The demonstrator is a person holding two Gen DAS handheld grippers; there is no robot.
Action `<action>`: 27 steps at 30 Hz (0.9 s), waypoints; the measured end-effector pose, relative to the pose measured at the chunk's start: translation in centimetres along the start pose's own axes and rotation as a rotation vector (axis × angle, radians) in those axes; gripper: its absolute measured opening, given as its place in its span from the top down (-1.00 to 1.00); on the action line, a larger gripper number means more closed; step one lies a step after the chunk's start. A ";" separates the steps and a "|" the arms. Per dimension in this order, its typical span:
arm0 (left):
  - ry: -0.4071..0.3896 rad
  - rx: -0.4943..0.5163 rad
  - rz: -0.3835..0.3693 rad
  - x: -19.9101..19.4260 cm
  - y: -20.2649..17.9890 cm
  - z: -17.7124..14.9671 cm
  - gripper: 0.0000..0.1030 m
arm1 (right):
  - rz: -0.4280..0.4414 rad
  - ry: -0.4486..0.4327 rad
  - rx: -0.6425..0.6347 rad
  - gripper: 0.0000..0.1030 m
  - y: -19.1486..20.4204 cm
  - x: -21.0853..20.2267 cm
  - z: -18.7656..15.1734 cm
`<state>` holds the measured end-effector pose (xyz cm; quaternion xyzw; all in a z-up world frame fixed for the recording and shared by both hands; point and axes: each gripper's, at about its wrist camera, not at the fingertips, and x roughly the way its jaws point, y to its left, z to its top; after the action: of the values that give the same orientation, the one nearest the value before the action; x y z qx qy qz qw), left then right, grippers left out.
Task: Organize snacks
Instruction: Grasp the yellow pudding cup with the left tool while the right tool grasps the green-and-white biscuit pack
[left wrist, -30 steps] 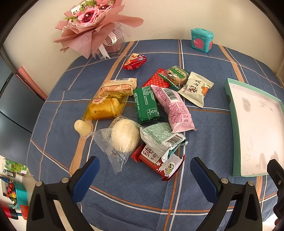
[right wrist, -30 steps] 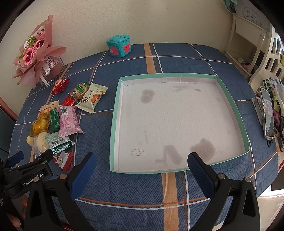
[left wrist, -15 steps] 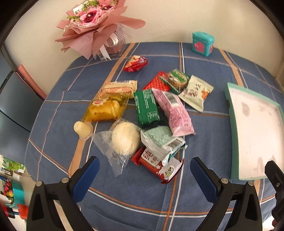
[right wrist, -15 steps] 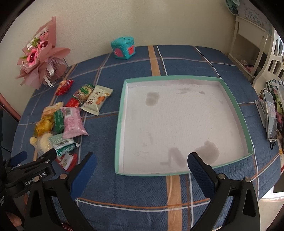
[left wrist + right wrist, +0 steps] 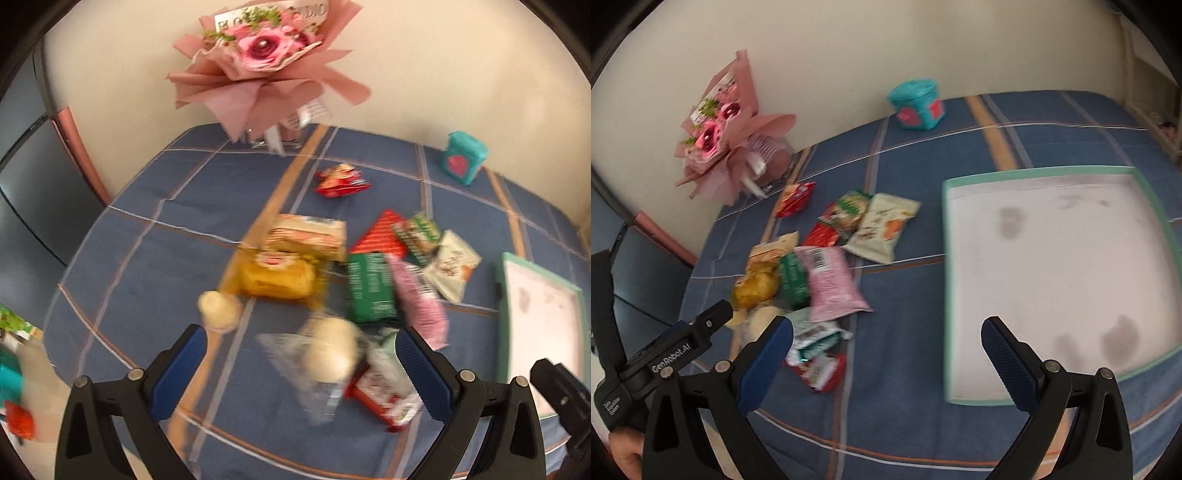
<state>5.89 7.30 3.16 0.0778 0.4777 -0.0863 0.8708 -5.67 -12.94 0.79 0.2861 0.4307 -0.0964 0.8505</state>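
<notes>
Both cameras have swung left over the last second, and both views are motion-blurred now, so both hands are mid-move. Left hand-held gripper [image 5: 301, 352] is released, jaws wide, nothing between them. It has closed in on the near end of the snack pile [image 5: 354, 280]; the clear-wrapped bun [image 5: 330, 349] sits right between its fingertips in the wrist view, but whether it's touching is lost in blur. Right hand-held gripper [image 5: 886, 345] is also released and empty. It was centred on the tray [image 5: 1056, 400] before and now points at the gap between tray and pile.

Snacks are all on the desk [image 5: 155, 258], left of the tray, none moved. The pink pack [image 5: 831, 286], green pack [image 5: 792, 280] and yellow pack [image 5: 755, 288] overlap in the middle; the red pack [image 5: 341, 181] lies apart at the far side. Tray is empty.

Read: first pick is starting, likely the bun. Loose film wrapper means a slippery, shifting grasp.
</notes>
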 end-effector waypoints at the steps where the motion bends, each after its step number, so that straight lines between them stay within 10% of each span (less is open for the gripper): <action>1: -0.003 0.011 0.016 0.1 0.5 0.2 -1.00 | 0.010 0.009 -0.011 -0.97 0.7 0.5 0.1; 27: 0.242 0.009 0.018 11.6 8.8 1.6 -0.55 | 0.036 0.270 -0.082 -0.69 7.0 11.9 -1.0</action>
<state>15.27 14.64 -5.30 0.0958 0.5781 -0.0706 0.8072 3.78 -5.71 -6.22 0.2693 0.5395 -0.0240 0.7974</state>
